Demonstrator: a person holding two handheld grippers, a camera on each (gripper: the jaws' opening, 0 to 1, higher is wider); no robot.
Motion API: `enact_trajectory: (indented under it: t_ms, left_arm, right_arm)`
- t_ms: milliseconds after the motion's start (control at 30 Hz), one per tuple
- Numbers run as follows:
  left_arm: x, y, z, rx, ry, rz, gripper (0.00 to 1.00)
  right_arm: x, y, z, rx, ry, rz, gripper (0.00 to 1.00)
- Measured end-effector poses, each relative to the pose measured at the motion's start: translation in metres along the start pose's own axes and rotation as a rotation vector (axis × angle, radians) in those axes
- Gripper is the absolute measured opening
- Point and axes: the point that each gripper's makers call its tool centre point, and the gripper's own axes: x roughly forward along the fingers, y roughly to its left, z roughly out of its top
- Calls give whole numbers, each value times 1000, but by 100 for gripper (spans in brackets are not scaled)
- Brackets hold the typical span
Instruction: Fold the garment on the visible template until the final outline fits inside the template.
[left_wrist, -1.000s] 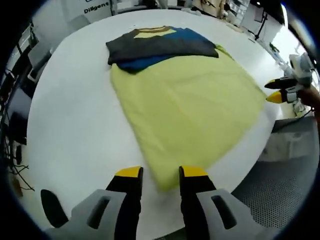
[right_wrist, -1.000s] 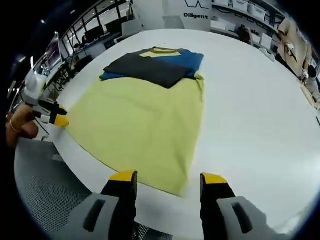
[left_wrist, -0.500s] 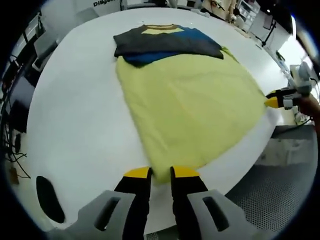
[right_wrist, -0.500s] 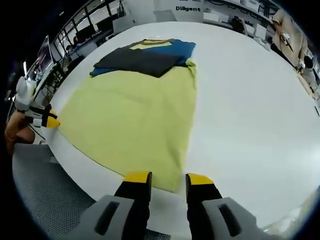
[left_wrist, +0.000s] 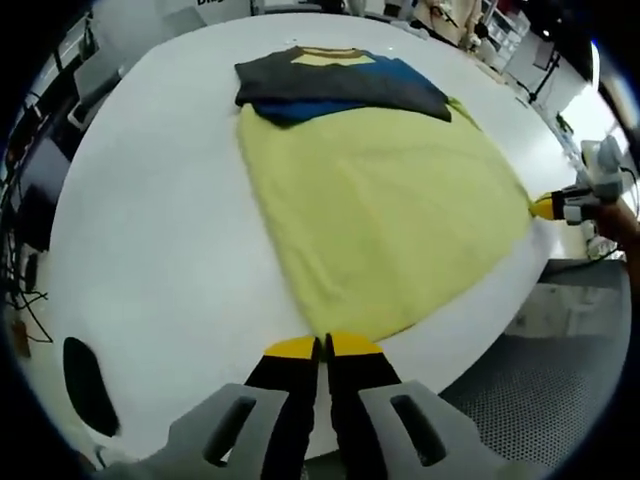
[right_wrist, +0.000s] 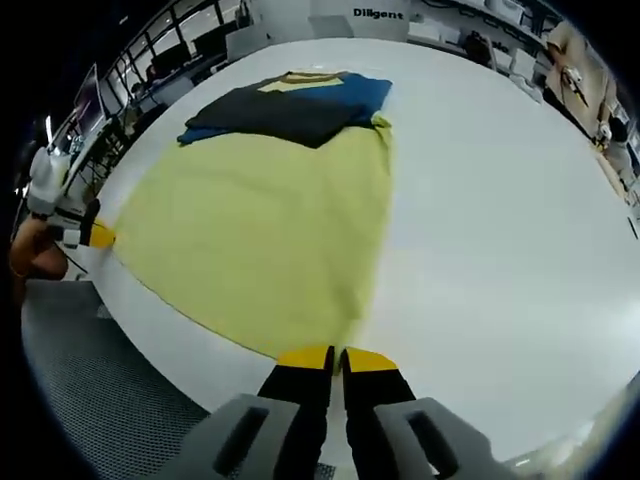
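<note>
While the yellow garment (left_wrist: 385, 215) lies spread flat on the white surface (left_wrist: 160, 230), the left tongs (left_wrist: 321, 347) are pressed together on its near corner. Beyond its far edge rests a folded dark and blue garment (left_wrist: 335, 83). The right tongs (right_wrist: 337, 358) pinch the other near corner.

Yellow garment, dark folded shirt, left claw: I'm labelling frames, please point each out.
yellow garment (left_wrist: 385, 215), left gripper view, middle of the spread cloth.
dark folded shirt (right_wrist: 285, 110), right gripper view, its grey top layer.
left claw (left_wrist: 322, 347), left gripper view, between its yellow tips.
</note>
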Motion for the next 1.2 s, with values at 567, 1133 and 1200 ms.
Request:
enact_trajectory:
  t_ms: [567, 1133, 1200]
  left_arm:
    - [-8, -8, -22, 75, 74, -29, 0]
    - [-20, -18, -59, 100, 199, -72, 0]
    - [-22, -17, -61, 99, 207, -70, 0]
  right_arm:
    - [-16, 4, -14, -26, 103, 2, 0]
    - [-40, 22, -37, -84, 210, 34, 0]
    - [-44, 25, -38, -99, 217, 45, 0]
